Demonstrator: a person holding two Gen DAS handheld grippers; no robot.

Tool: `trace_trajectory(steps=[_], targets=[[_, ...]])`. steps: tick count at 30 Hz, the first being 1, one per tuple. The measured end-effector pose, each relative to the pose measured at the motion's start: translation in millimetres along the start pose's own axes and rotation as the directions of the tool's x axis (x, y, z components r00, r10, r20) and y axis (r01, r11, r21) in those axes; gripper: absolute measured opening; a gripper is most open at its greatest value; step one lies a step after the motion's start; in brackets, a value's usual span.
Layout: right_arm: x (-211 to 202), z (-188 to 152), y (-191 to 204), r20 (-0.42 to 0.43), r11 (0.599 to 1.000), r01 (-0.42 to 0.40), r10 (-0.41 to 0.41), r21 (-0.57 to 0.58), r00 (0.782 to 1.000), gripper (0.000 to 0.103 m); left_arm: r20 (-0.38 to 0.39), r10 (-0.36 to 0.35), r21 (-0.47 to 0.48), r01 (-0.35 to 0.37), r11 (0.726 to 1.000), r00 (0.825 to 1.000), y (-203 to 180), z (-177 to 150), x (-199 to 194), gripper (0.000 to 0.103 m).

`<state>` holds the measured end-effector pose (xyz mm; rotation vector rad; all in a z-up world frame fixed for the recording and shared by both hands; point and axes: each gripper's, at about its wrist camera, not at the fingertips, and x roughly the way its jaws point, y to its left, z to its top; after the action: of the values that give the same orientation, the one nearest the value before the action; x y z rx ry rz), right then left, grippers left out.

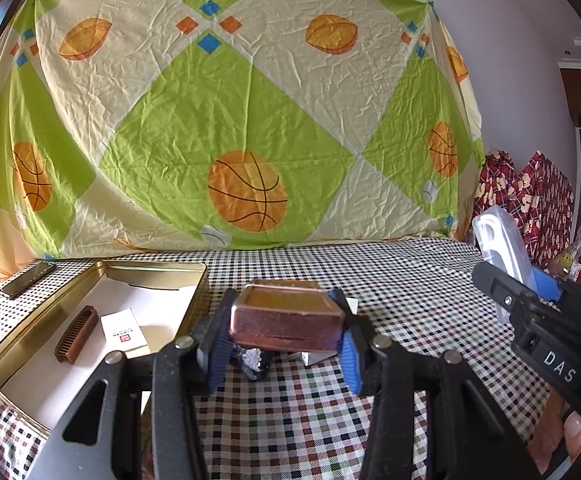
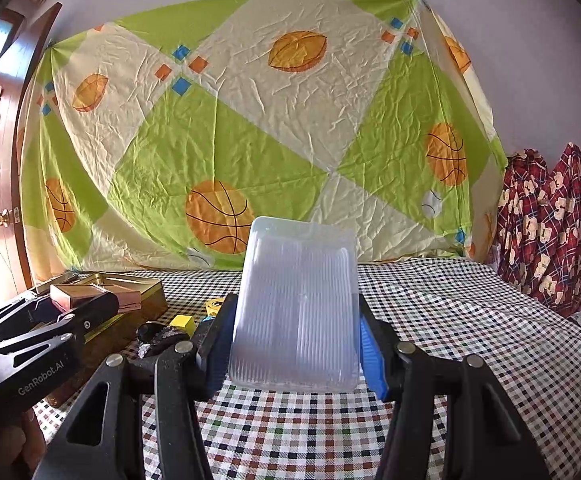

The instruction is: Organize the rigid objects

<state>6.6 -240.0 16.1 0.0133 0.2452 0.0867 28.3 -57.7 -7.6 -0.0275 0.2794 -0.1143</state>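
- At the far left of the checked worktop (image 1: 390, 280), a dark phone-like slab (image 1: 28, 278) lies beside the back corner of an open gold tin (image 1: 194, 280).
- Inside that tin, on its pale floor, lie a brown comb (image 1: 75, 334) and a small white card packet (image 1: 124, 330), near each other but apart.
- Just right of the tin, the left gripper (image 1: 280, 344) has its jaws pinching a small copper-coloured tin (image 1: 286, 316) by its two short ends, held clear above the cloth.
- Under the copper tin sit a dark crinkled object (image 1: 255, 362) and a white box (image 1: 316, 357), partly hidden.
- Further right, a yellow cube (image 2: 182, 323) rests on the cloth.
- On the right, the right gripper (image 2: 294, 344) has its jaws clamped on the sides of a translucent ribbed plastic tray (image 2: 296, 304), tilted upward and off the worktop.
- Behind everything hangs a green and cream sheet printed with basketballs (image 1: 246, 190); a red patterned fabric (image 2: 550, 224) sits at the far right.
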Motion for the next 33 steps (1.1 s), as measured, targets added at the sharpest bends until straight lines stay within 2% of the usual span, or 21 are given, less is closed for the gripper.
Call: trace_trajectory(steps=[19, 33], targets=[[5, -2, 36, -0.016, 0.995, -0.097, 0.096, -0.021, 0.995, 0.057, -0.013, 0.031, -0.058, -0.032, 0.998, 0.999, 33, -3, -6, 0.045], [11, -3, 64, -0.034, 0.986, -0.159, 0.157, -0.046, 0.987, 0.057, -0.021, 0.028, -0.096, -0.030, 0.995, 0.999, 52, -3, -10, 0.045]])
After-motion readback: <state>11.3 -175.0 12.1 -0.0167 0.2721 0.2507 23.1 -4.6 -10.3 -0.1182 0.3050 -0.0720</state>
